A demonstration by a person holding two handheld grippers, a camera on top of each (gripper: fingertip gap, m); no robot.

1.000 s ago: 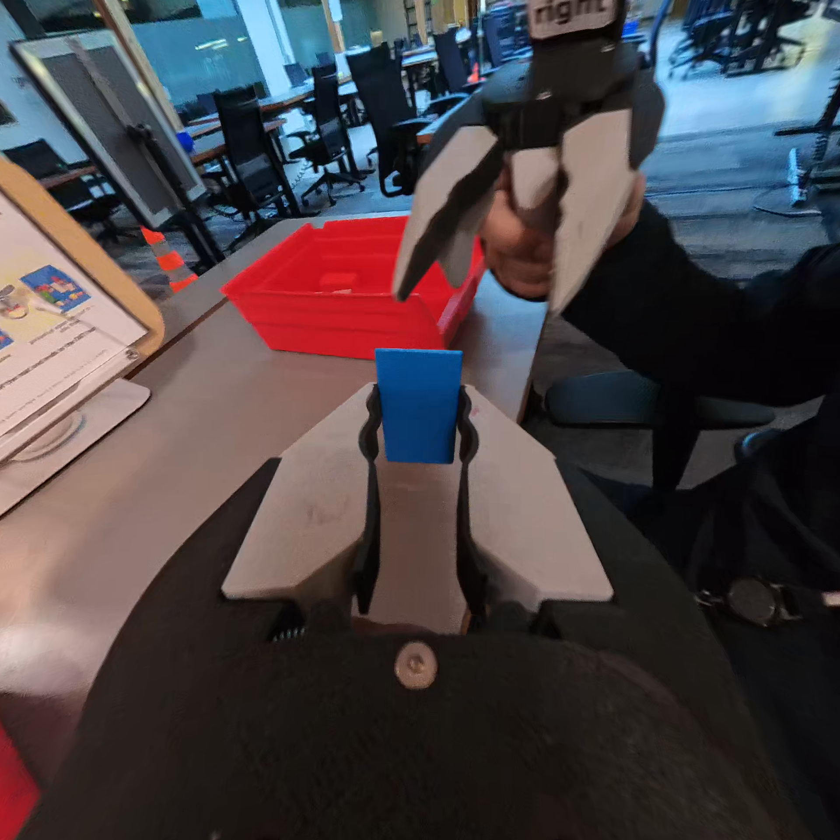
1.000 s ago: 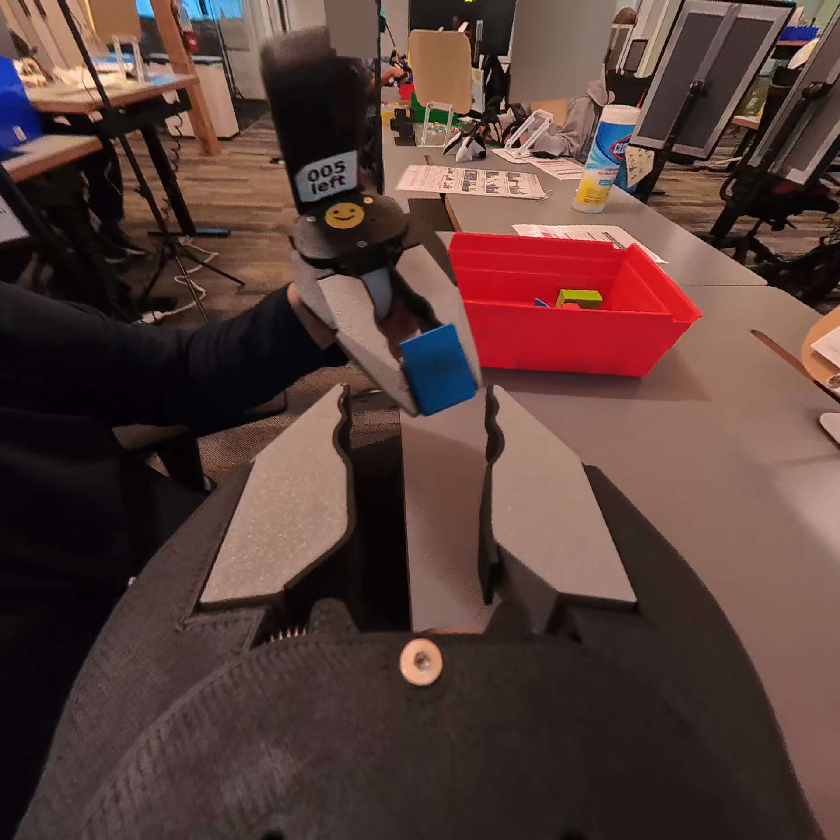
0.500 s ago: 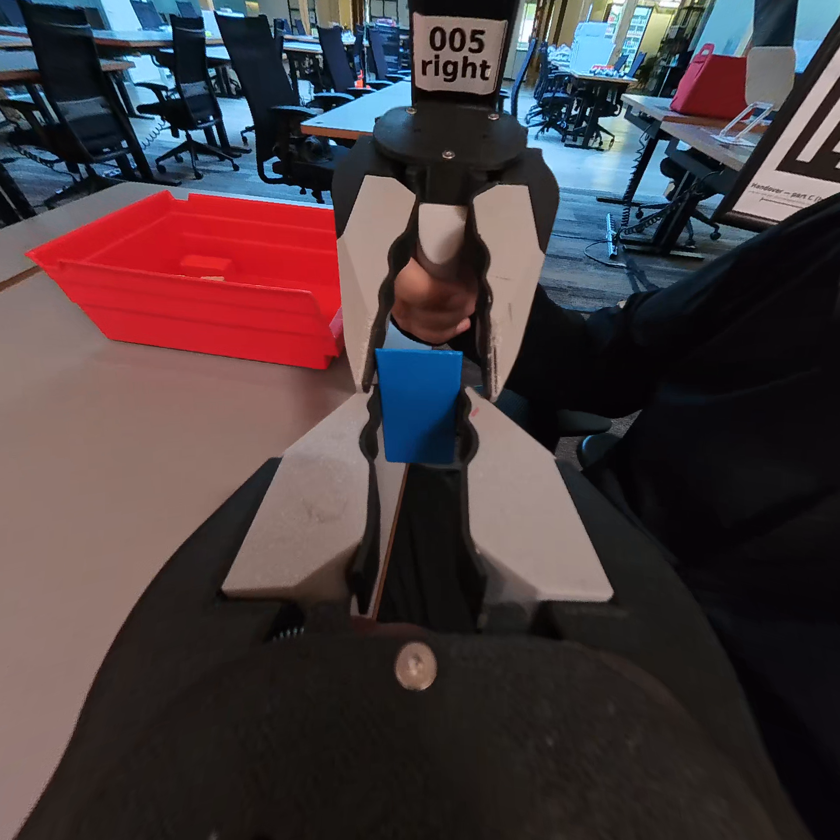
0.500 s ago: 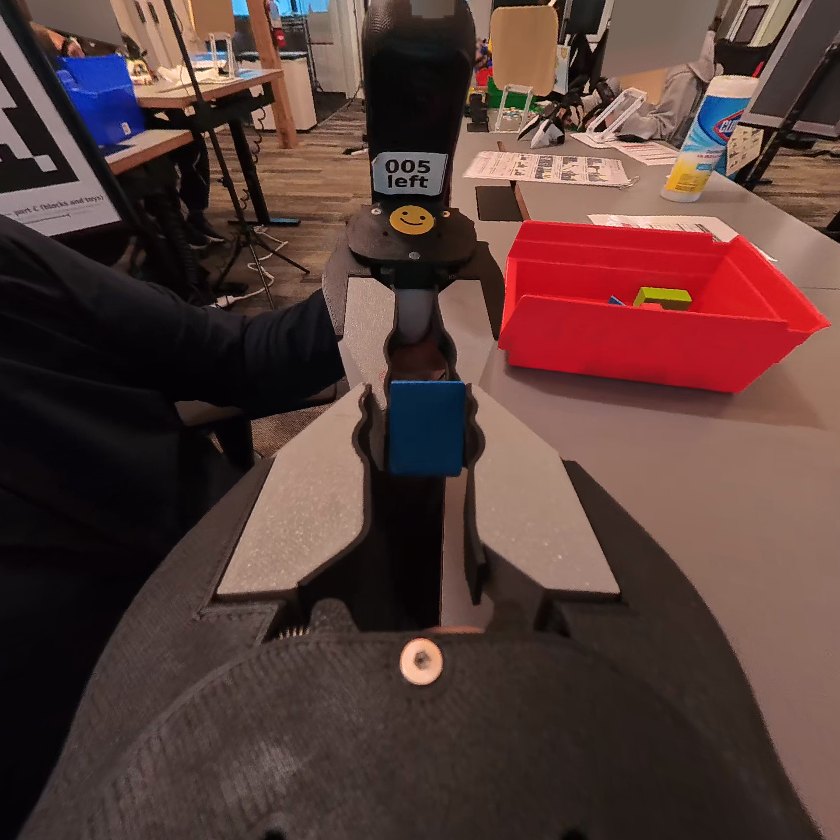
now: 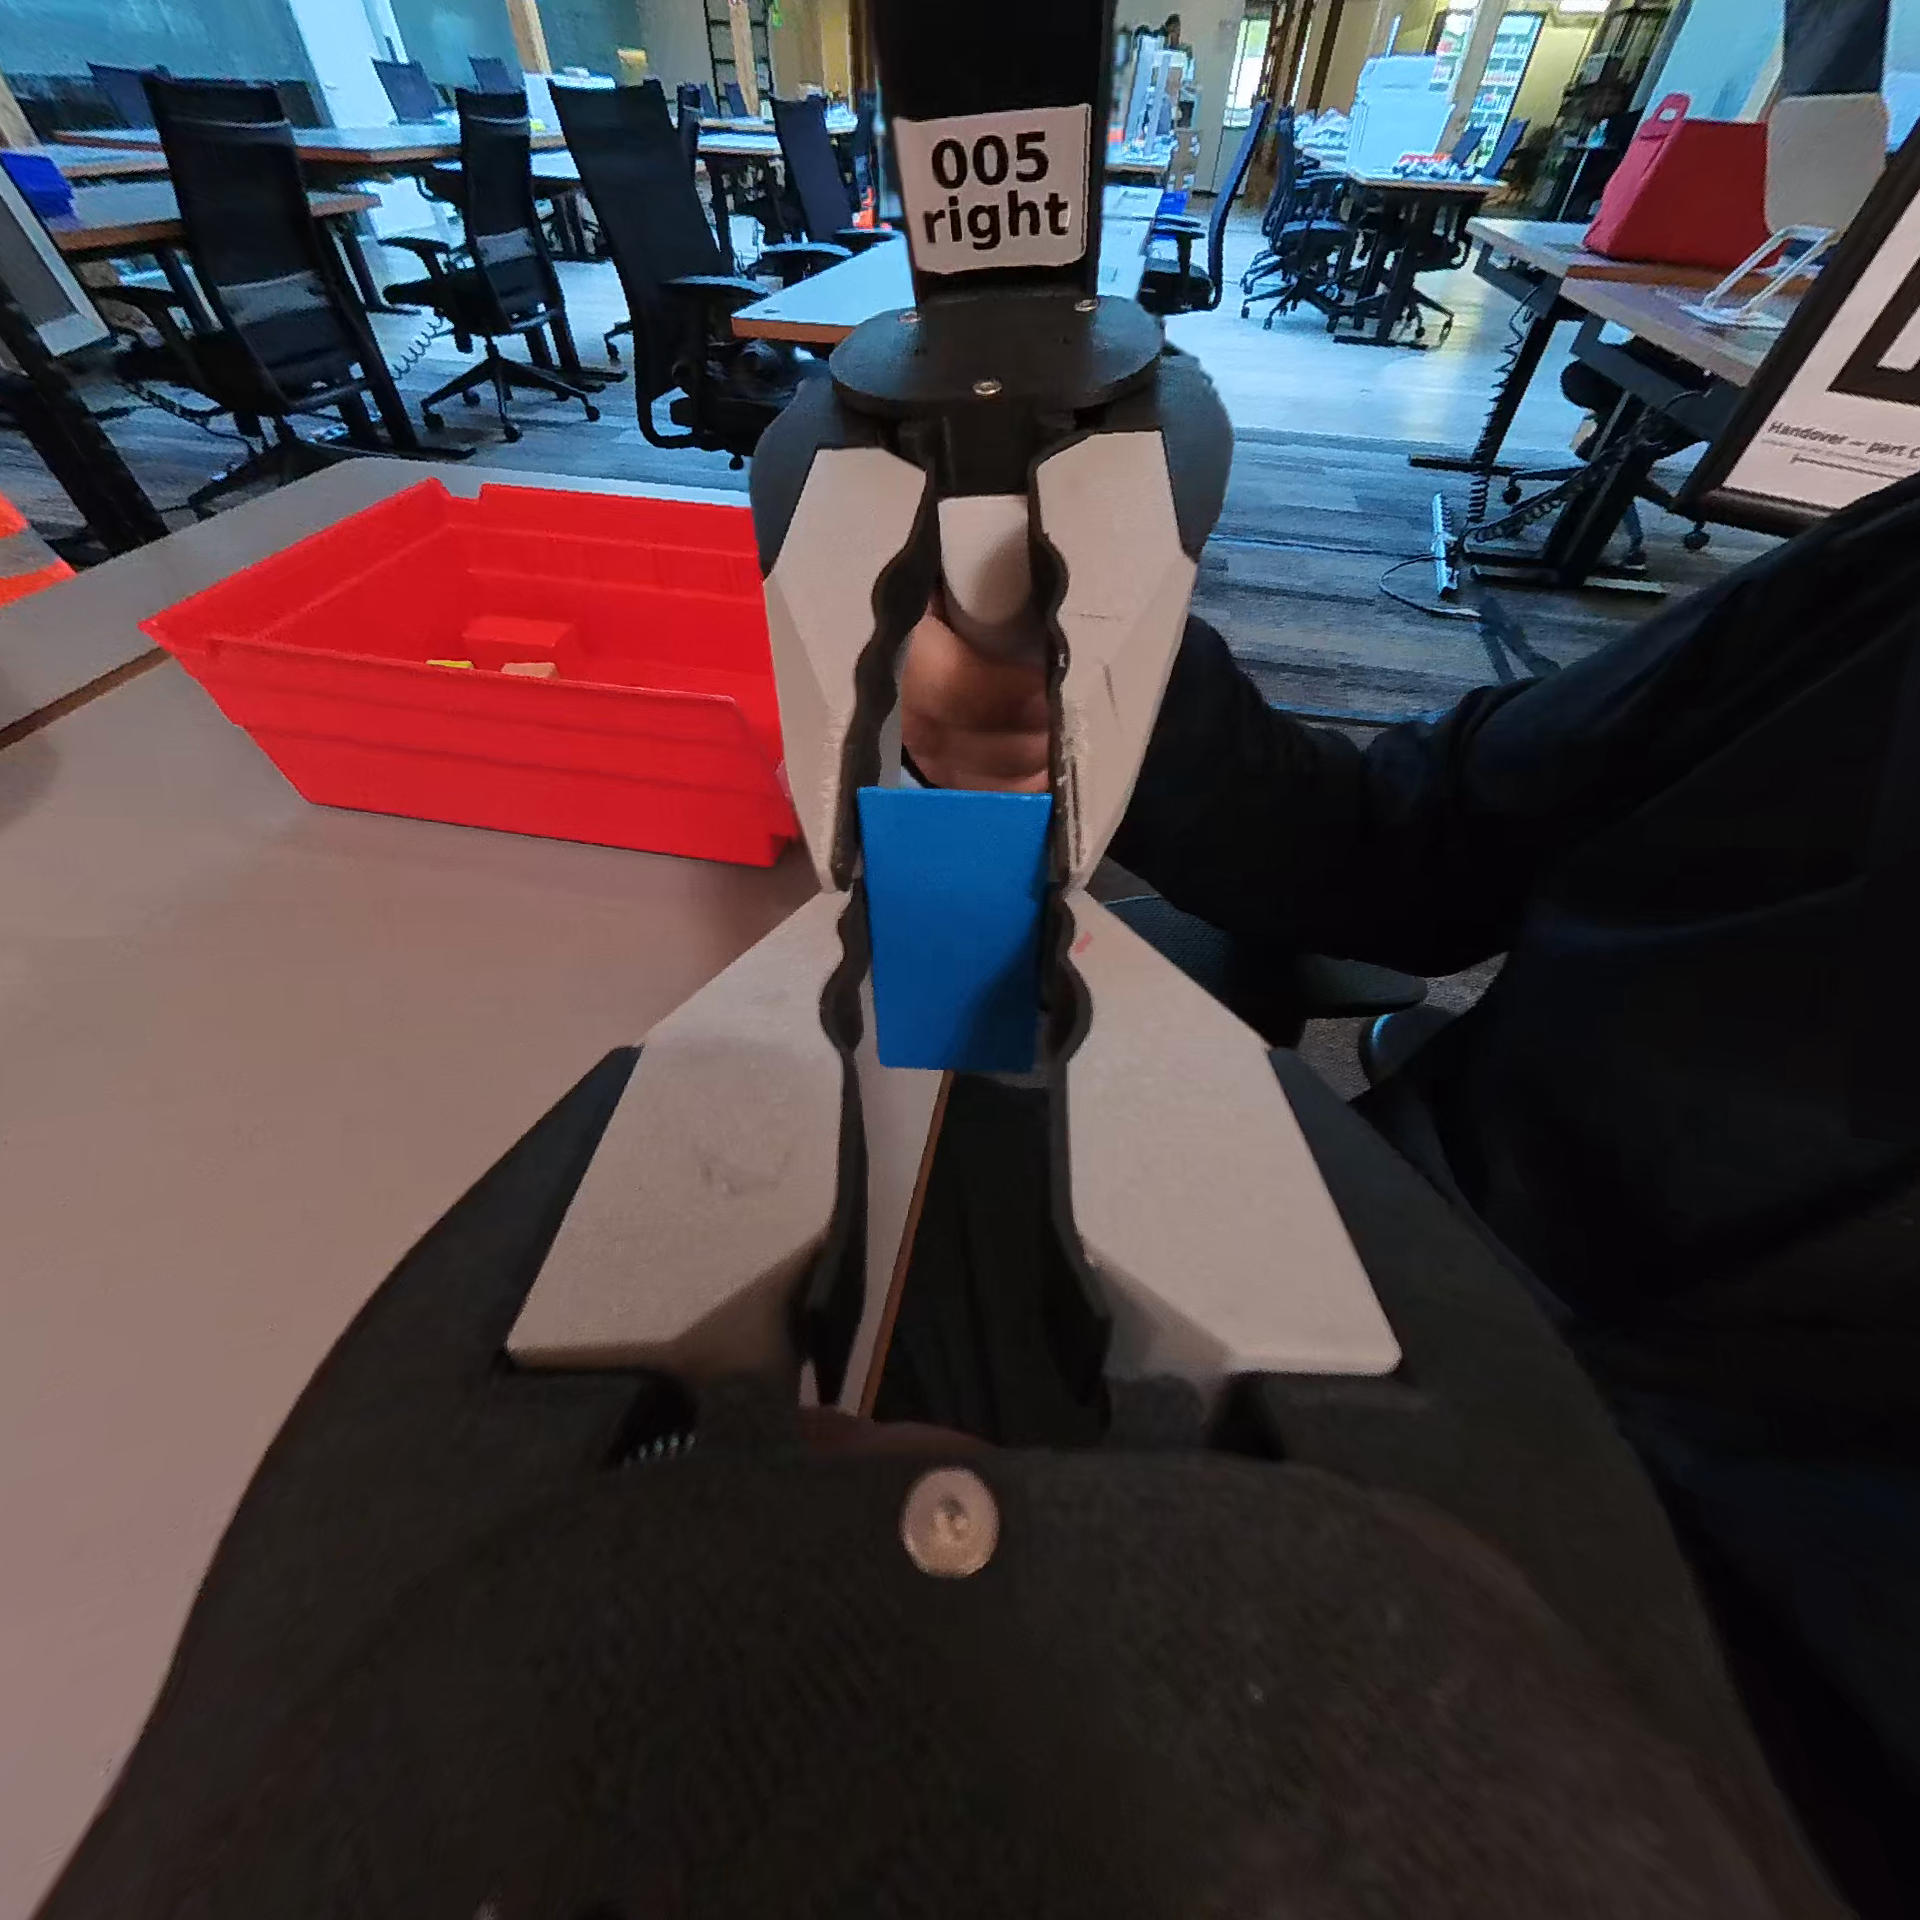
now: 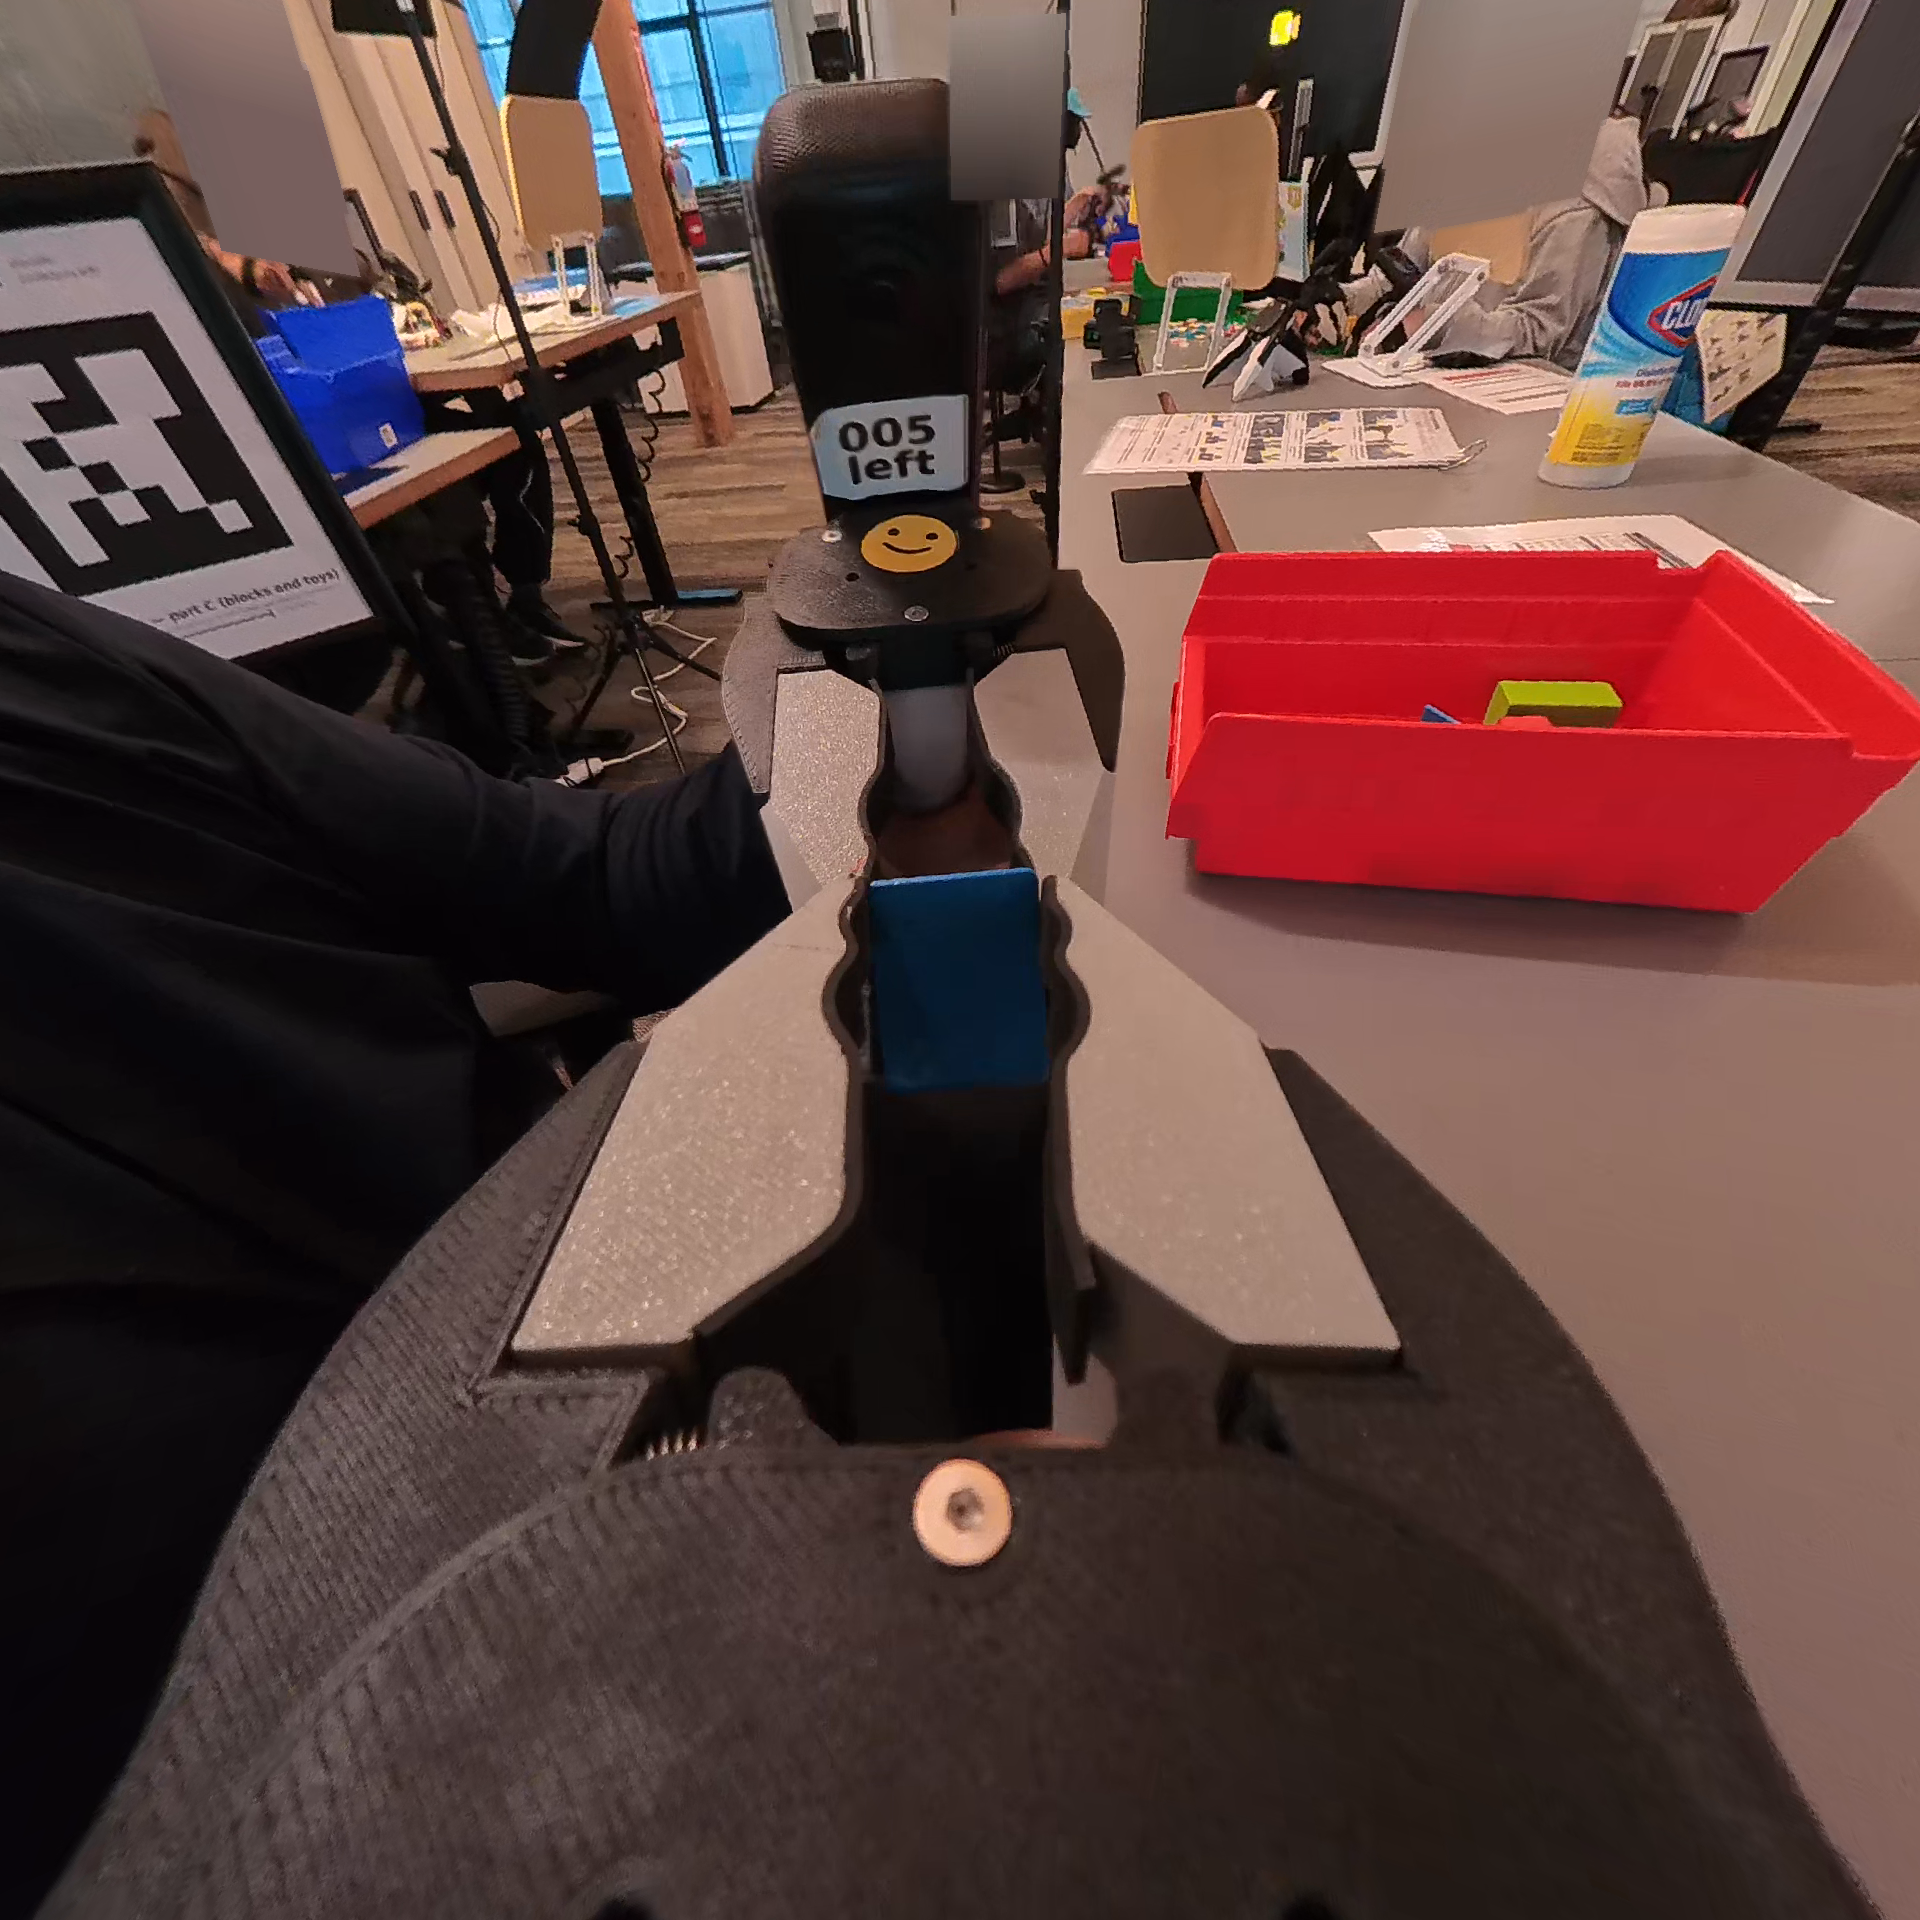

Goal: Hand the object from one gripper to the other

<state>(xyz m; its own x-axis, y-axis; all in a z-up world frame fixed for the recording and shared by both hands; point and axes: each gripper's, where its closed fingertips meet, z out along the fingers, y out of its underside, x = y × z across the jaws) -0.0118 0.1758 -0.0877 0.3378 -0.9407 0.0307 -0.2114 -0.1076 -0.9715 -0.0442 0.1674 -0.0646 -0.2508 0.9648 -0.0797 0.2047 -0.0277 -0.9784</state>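
Blue block [image 5: 954, 935] gripped by both claws; underside hidden.

A white printed label [image 5: 995, 187] with a number and a word sits on the black handle of the right gripper [image 5: 954, 868], straight ahead of the left tool. A pale blue label [image 6: 888, 449] of the same kind sits on the handle of the left gripper [image 6: 954, 894], above a yellow smiley sticker [image 6: 909, 542]. Far left of the right tool stands a framed sign [image 6: 125, 436] with a black-and-white square code and a printed line. Ahead to its right are a branded wipes canister [image 6: 1642, 343] and printed sheets [image 6: 1278, 436].
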